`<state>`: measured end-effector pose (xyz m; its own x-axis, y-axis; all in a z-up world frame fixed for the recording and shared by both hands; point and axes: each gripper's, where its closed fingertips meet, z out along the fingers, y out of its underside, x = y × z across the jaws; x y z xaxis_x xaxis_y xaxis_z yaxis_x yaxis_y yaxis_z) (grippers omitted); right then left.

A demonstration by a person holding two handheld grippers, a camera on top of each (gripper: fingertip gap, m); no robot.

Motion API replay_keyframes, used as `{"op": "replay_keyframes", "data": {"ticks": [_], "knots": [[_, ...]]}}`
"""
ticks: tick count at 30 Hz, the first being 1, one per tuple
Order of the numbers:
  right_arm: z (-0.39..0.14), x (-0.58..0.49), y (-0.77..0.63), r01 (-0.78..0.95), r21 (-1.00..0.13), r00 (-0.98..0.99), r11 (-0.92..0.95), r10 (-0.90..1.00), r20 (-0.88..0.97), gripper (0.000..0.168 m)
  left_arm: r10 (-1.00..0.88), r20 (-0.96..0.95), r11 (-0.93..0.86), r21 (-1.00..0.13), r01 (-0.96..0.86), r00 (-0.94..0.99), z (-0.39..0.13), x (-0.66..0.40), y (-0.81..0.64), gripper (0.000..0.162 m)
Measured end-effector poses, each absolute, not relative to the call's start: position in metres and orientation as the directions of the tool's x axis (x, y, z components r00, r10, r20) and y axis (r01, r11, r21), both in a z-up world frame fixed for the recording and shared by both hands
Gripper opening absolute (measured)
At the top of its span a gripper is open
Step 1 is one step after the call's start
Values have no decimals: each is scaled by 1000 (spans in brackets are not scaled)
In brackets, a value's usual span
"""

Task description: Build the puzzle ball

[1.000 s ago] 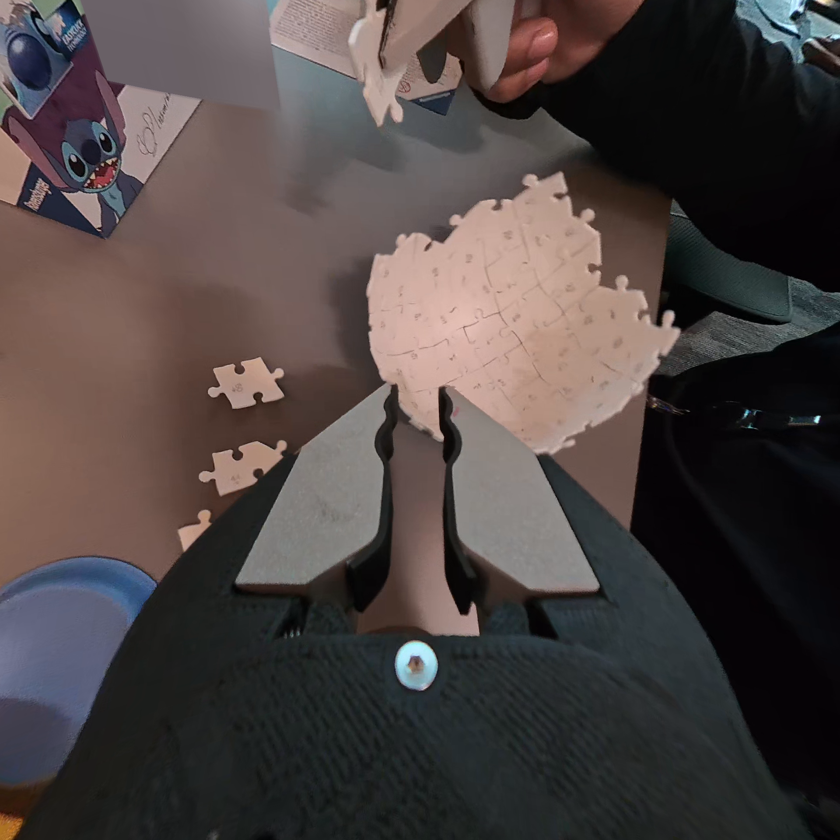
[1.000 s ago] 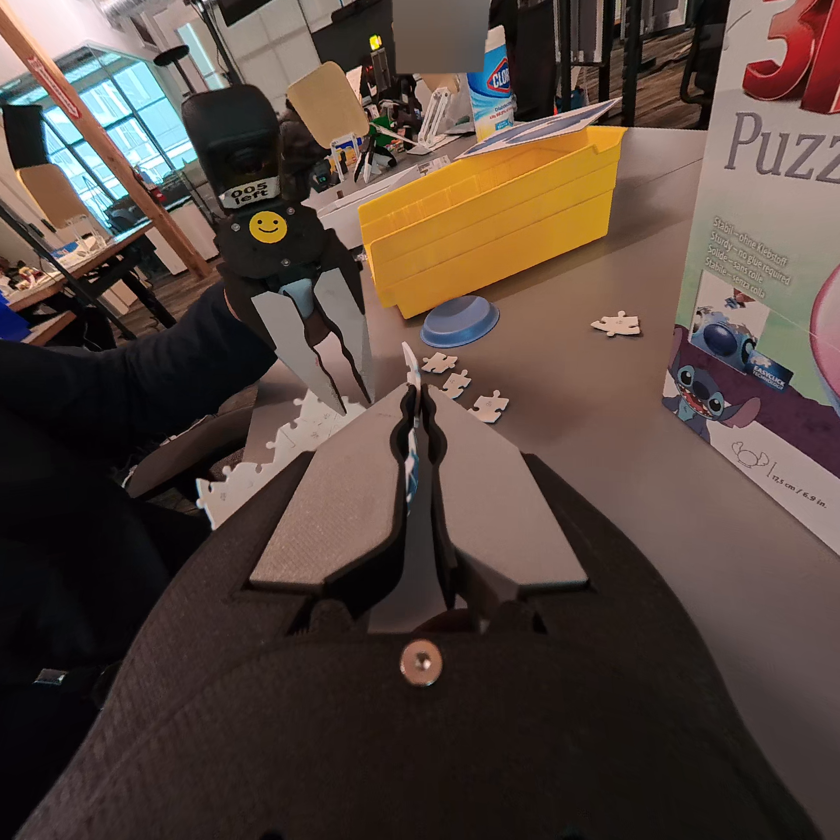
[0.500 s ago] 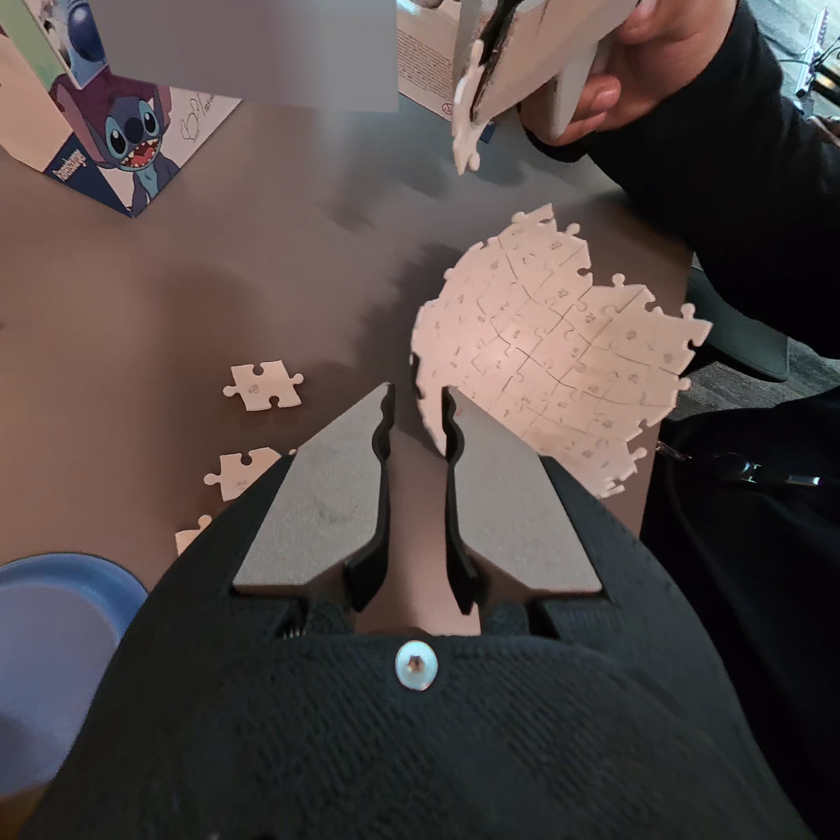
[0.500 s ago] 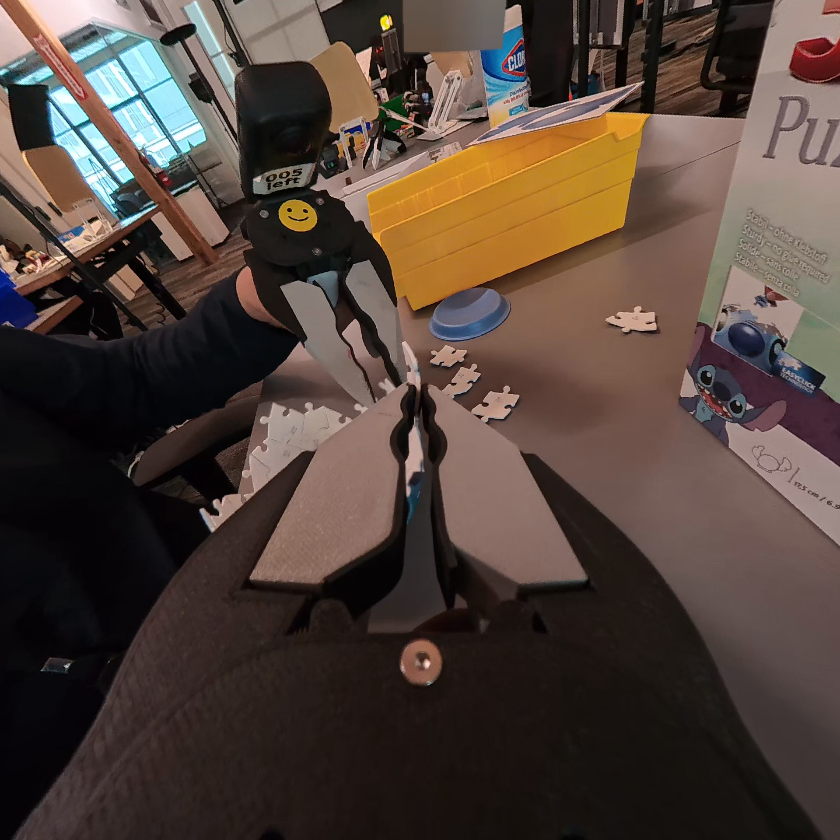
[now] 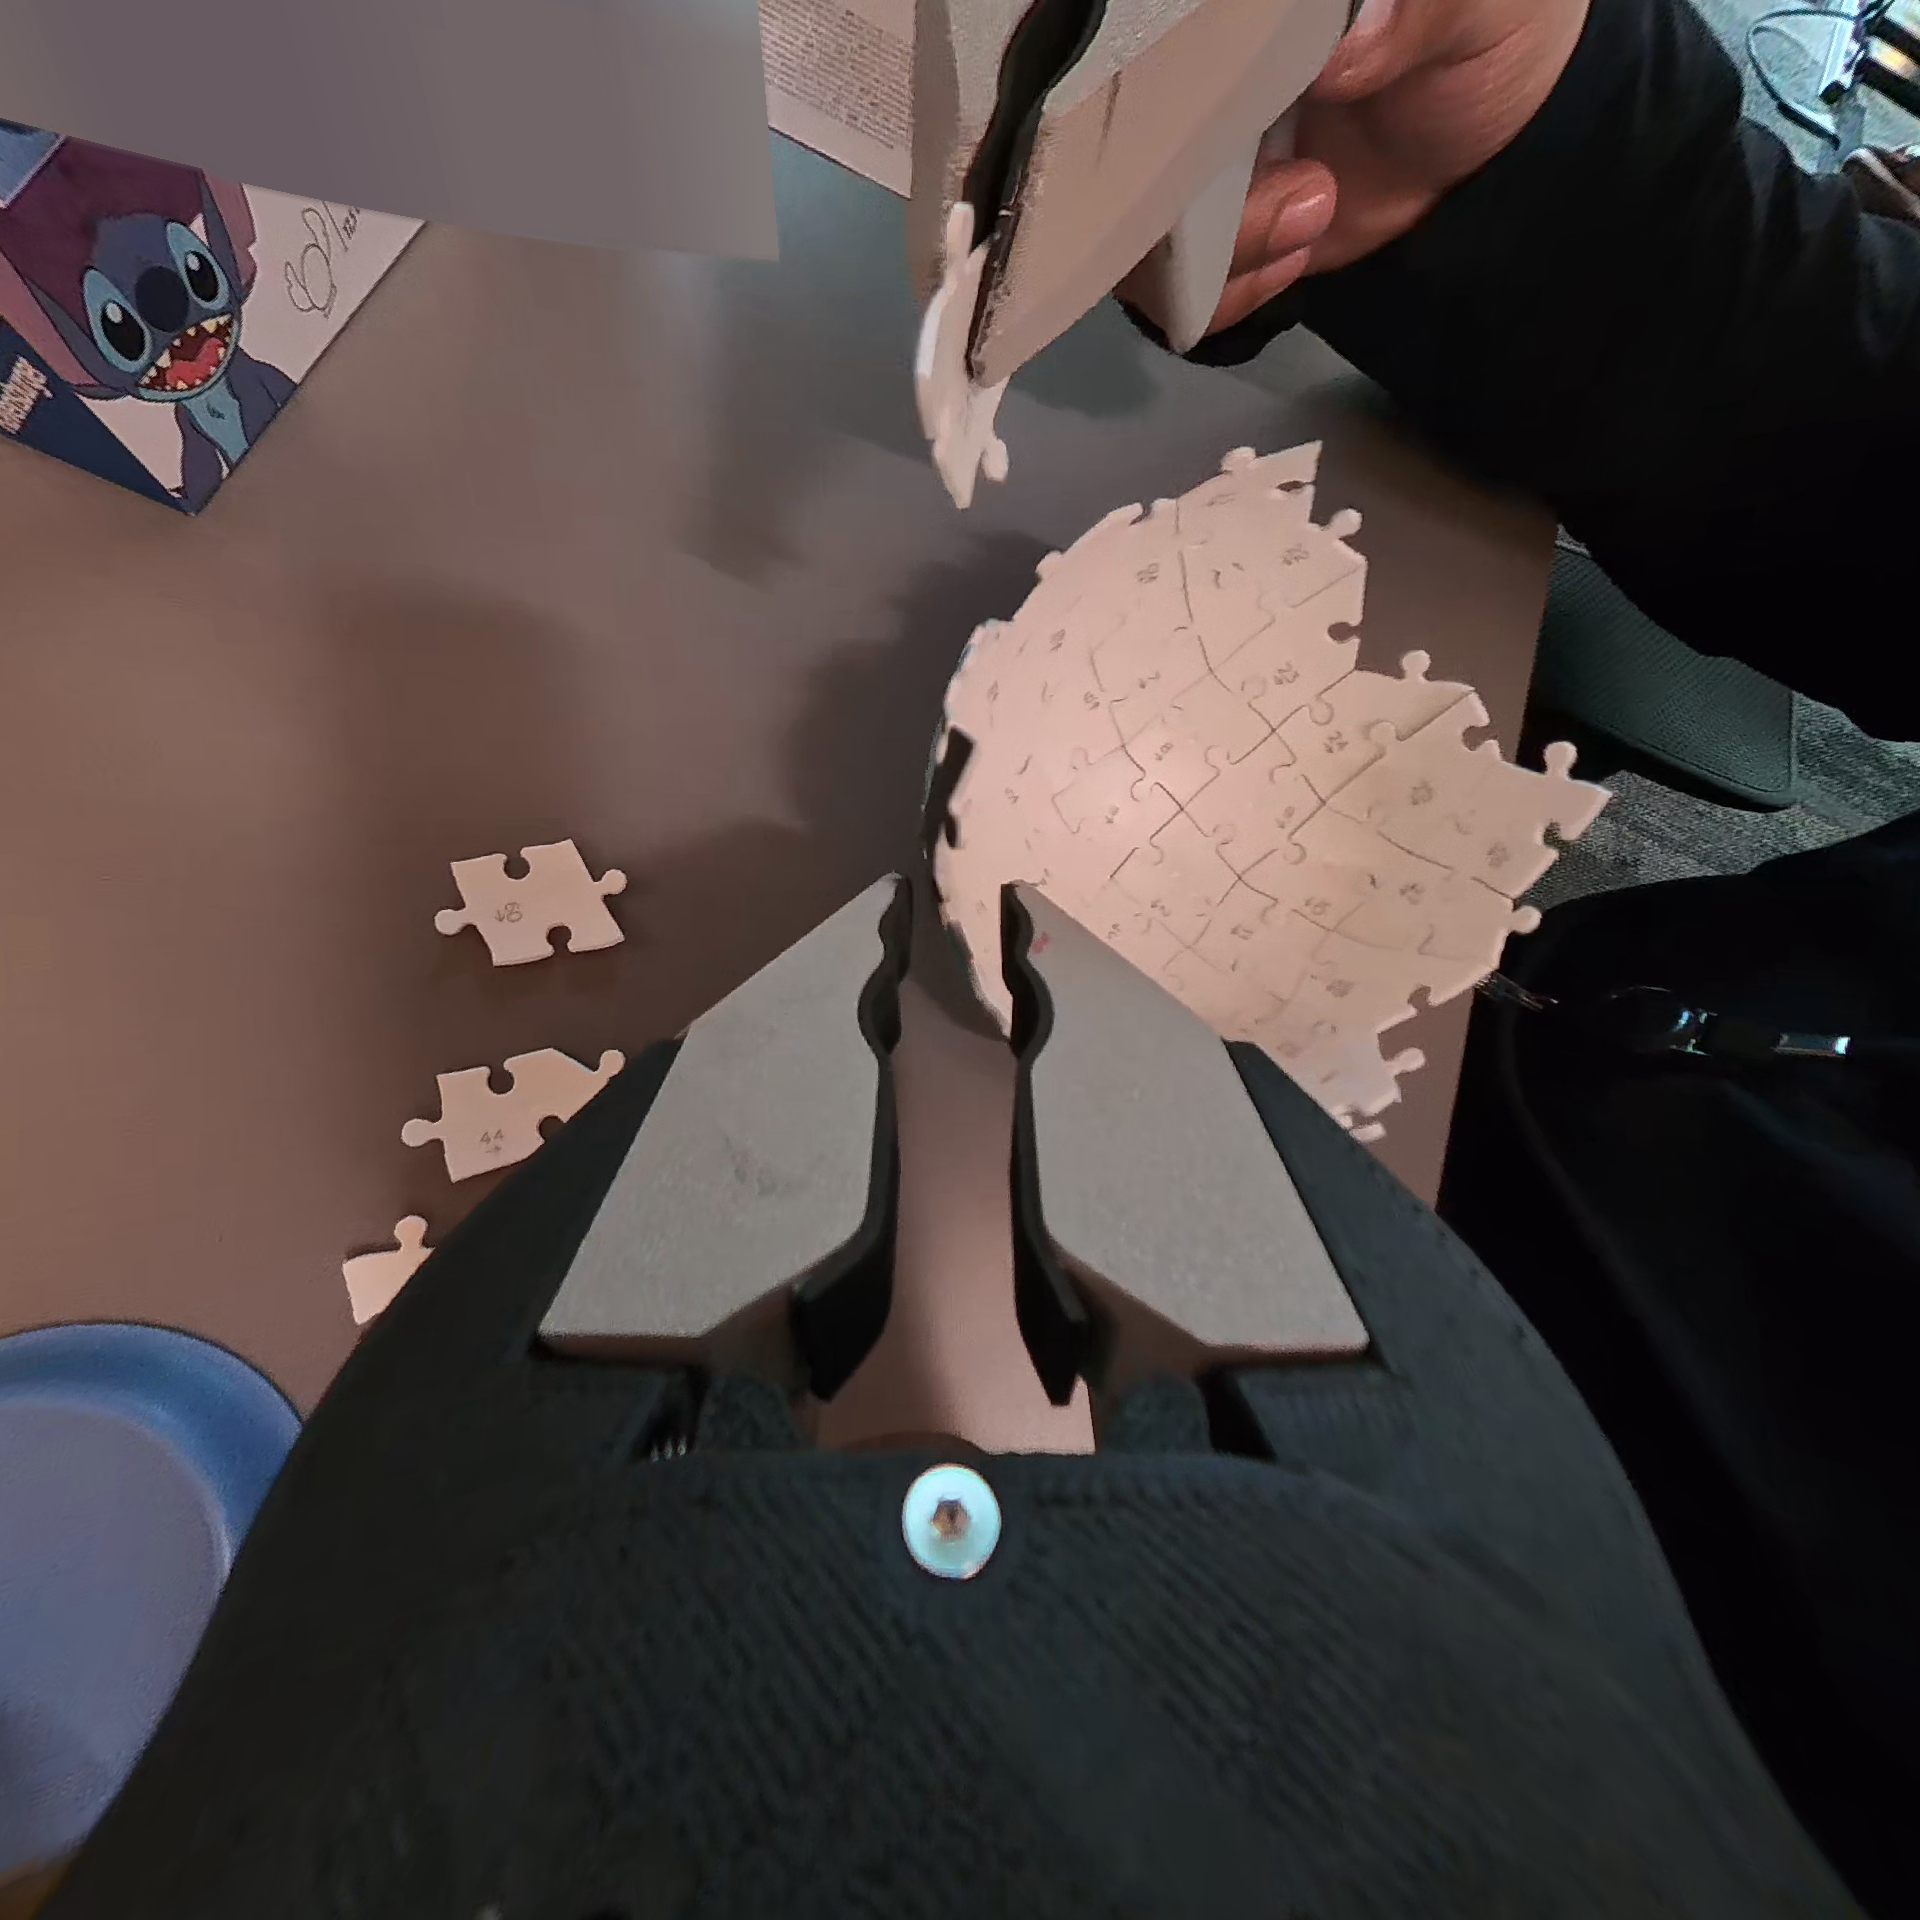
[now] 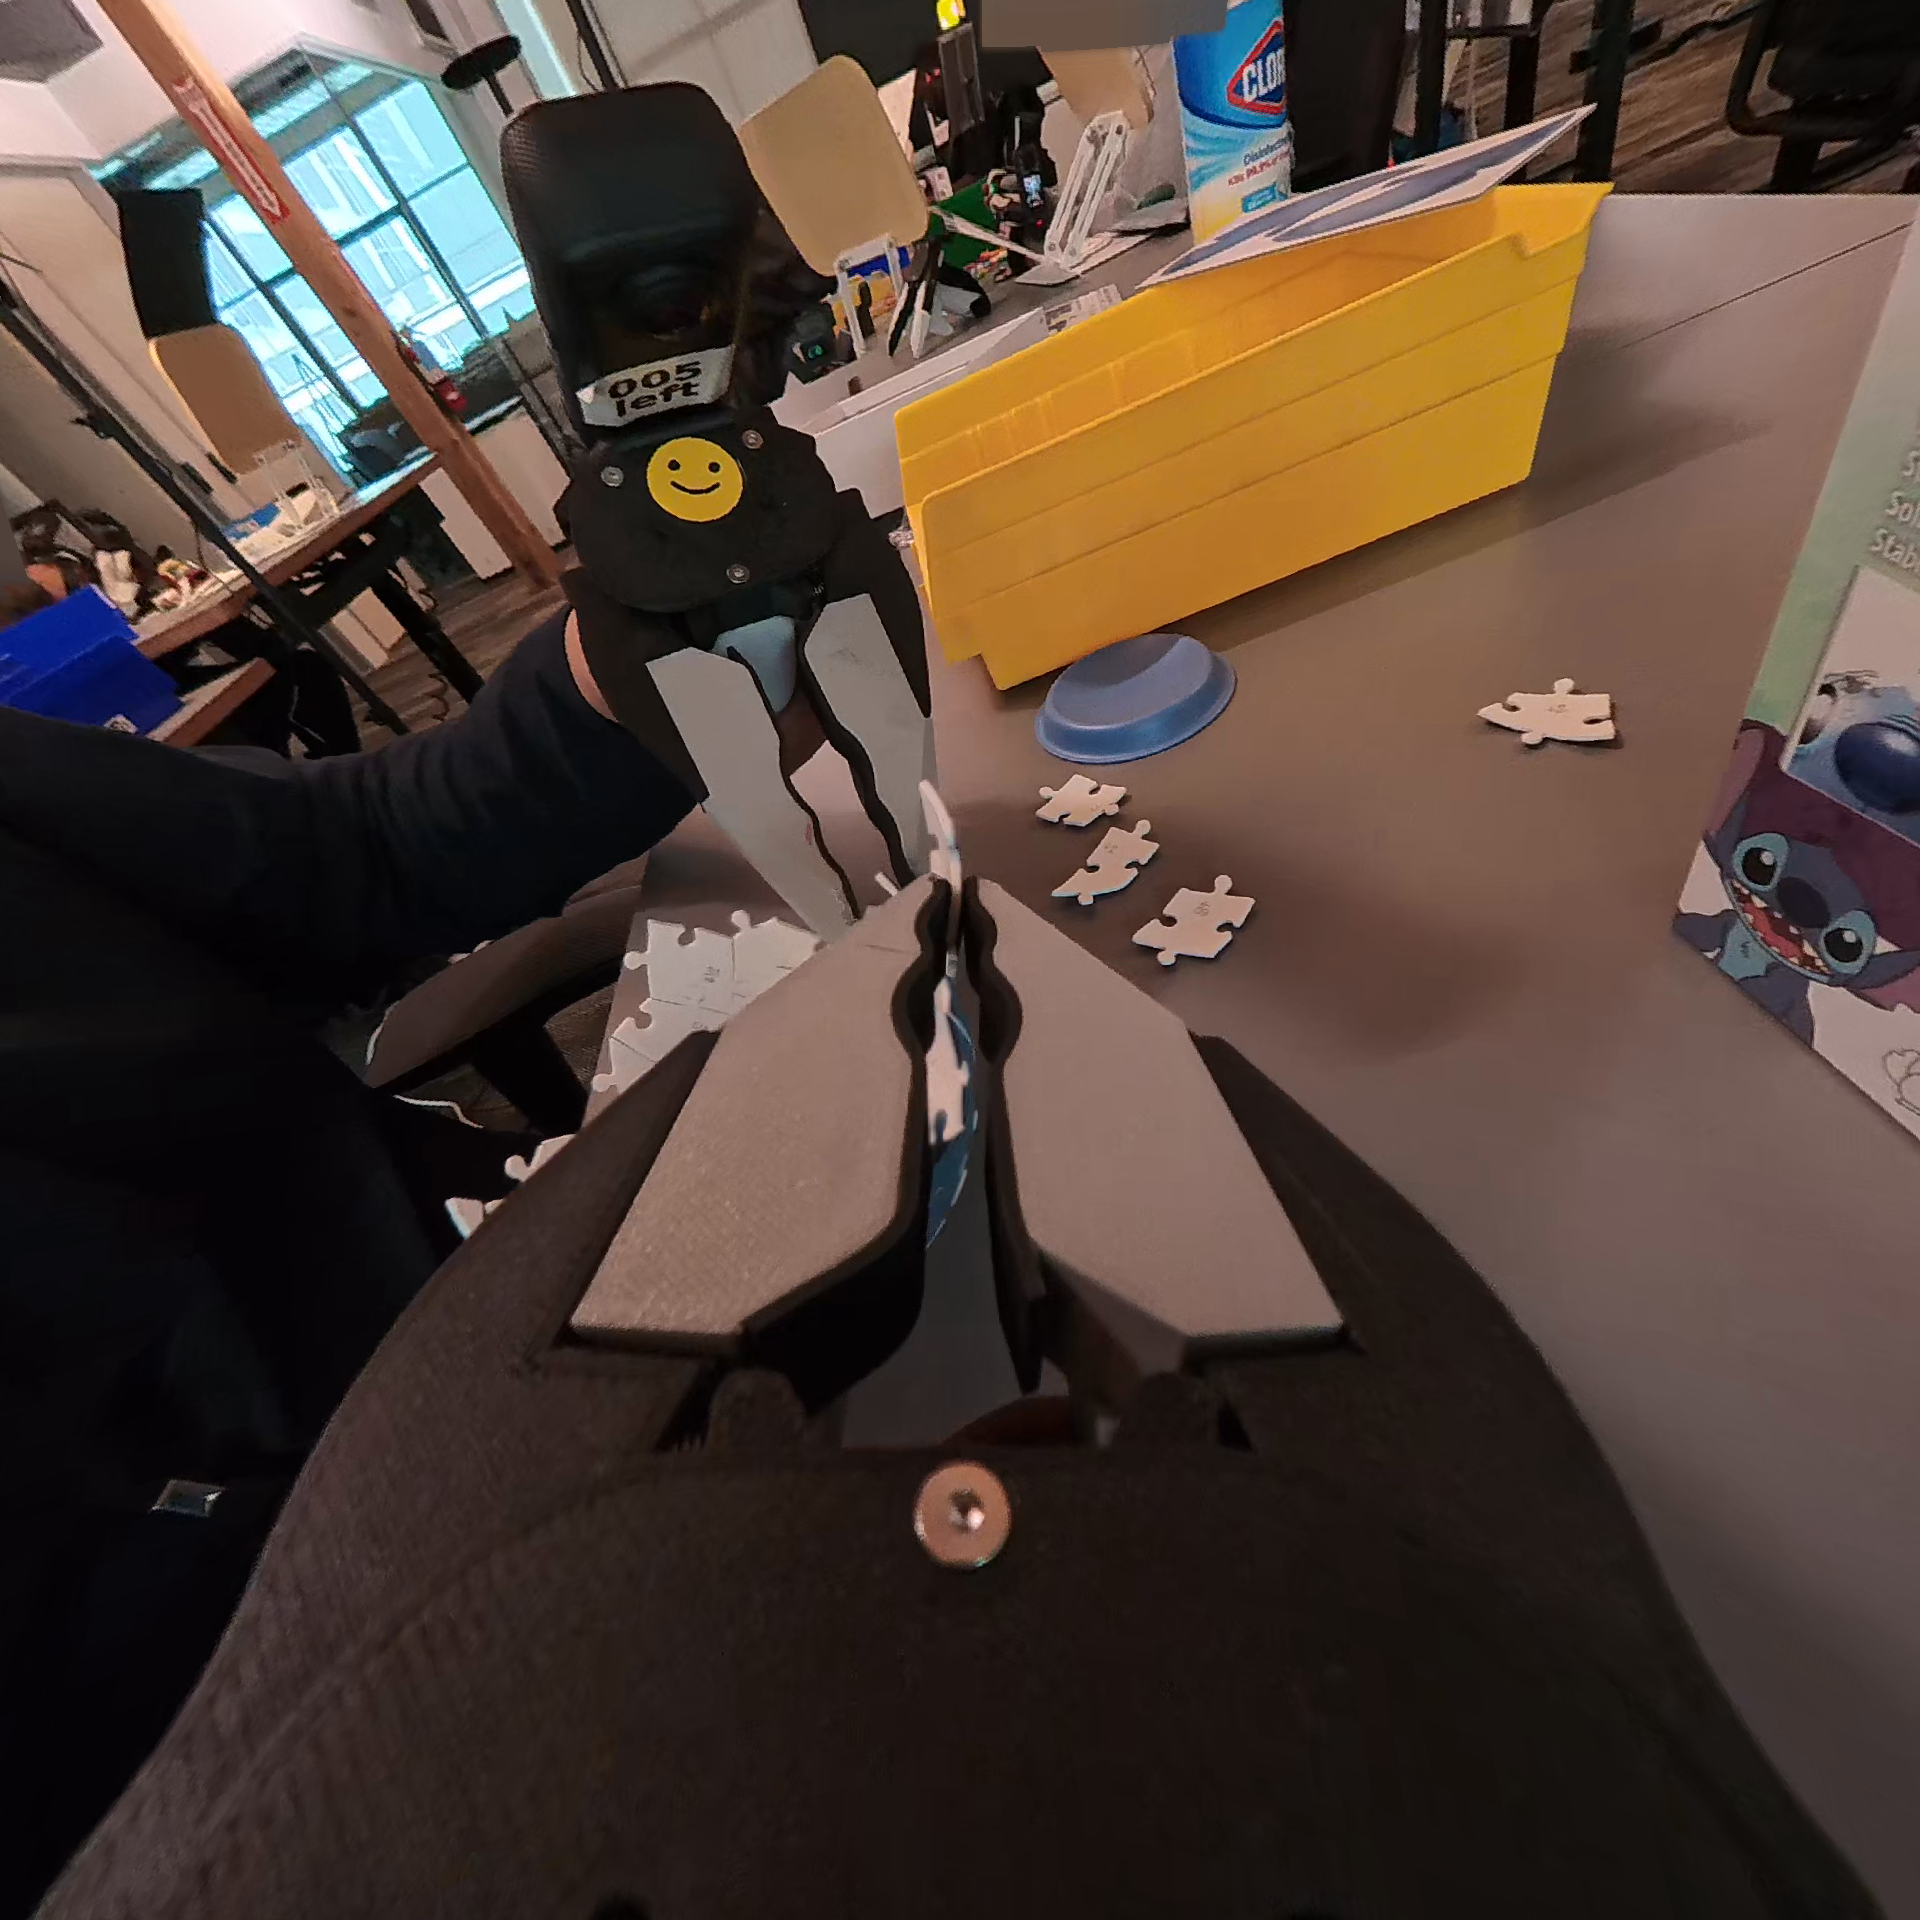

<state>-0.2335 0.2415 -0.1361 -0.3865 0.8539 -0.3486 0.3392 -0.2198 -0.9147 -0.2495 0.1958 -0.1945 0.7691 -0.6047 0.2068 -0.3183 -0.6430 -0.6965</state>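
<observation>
The half-built puzzle ball (image 5: 1247,790) is a white shell of joined pieces, tilted at the table's near right edge, its hollow side facing me. My left gripper (image 5: 956,894) straddles the shell's rim, one finger inside and one outside, holding the wall. My right gripper (image 5: 977,343) is shut on a single puzzle piece (image 5: 961,416) and hangs just above and behind the shell's upper rim. In the right wrist view the right gripper (image 6: 951,894) holds that piece (image 6: 948,1060) edge-on, right in front of the left gripper (image 6: 831,821). Part of the shell (image 6: 707,966) shows below.
Three loose pieces (image 5: 530,914) lie left of the left gripper, and one more (image 6: 1548,717) lies farther off. A blue dish (image 6: 1132,696) sits before a yellow bin (image 6: 1247,416). The puzzle box (image 6: 1818,831) stands on the right. A person's dark sleeve (image 5: 1662,364) reaches over the table edge. Across from one pair of fingers to the other is roughly 8 cm.
The right gripper has come down and closer with its piece, now just above the shell's rim. The shell has turned in the left gripper, its opening swinging to the right.
</observation>
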Motion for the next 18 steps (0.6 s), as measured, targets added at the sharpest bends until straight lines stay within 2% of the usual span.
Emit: {"op": "replay_keyframes", "data": {"ticks": [11, 18], "knots": [[-137, -231, 238, 346, -919, -404, -188, 855, -326, 0, -616, 213, -640, -697, -323, 758, -194, -247, 195, 14], [-122, -231, 238, 286, -920, -437, -267, 818, -374, 0, -601, 192, -610, -738, -289, 776, -173, -259, 200, 17]]}}
